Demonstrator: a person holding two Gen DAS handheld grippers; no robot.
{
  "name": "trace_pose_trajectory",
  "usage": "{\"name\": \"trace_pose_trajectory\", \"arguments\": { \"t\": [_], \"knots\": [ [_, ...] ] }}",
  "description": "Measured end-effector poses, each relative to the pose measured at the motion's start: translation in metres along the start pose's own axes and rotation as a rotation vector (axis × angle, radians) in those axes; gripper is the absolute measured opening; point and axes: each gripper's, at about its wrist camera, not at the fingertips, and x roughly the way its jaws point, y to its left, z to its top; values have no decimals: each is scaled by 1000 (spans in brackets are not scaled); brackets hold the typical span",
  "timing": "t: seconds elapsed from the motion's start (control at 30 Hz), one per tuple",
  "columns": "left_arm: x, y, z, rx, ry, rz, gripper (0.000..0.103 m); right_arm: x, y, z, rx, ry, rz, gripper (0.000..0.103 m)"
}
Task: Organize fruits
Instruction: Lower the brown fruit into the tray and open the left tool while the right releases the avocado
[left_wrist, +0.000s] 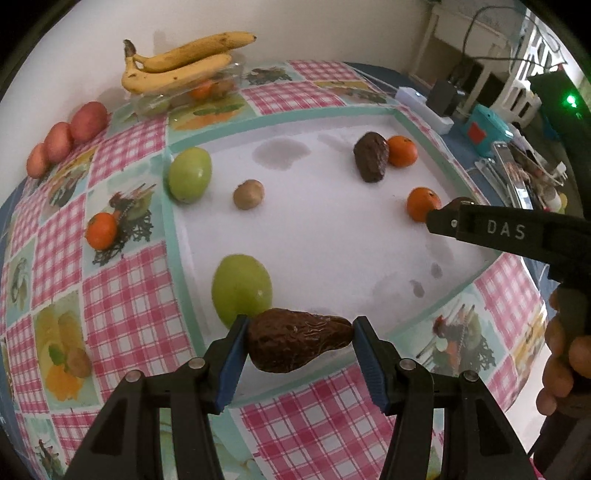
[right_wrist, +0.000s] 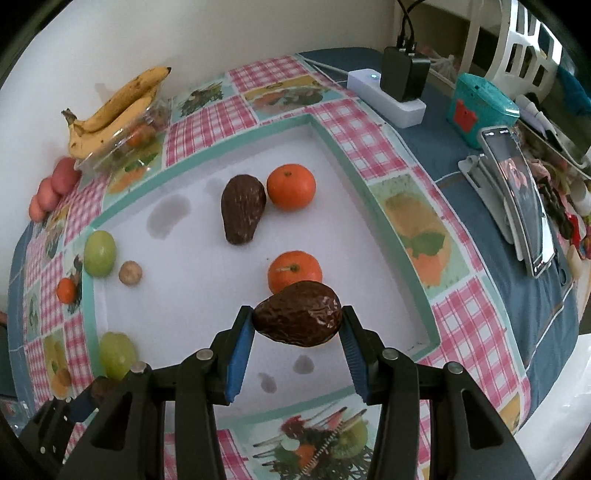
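Between left fingers (left_wrist: 236, 354), avocado (left_wrist: 299, 345) crosswise, apparently.

Both cameras sit just behind their blue pads (left_wrist: 236, 354), angled down at the counter (left_wrist: 122, 295), close in. From the left hand-held gripper (left_wrist: 299, 341) we face the wall across the white panel (left_wrist: 314, 229). From the right hand-held gripper (right_wrist: 297, 325) we look over the same panel from its right. Shared: bananas (left_wrist: 177, 70), middle avocado (right_wrist: 242, 208), tangerines (right_wrist: 291, 186).
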Motion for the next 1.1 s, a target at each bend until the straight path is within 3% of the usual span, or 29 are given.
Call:
{"name": "trace_pose_trajectory", "arguments": {
  "t": [0.5,1.1],
  "knots": [
    [9,-5,-3,-5,38,-25,59,27,-3,-7,-11,96,-31,49],
    [24,10,-6,-91,82,-66,59,37,5,-9,-47,103,-68,50]
  ]
}}
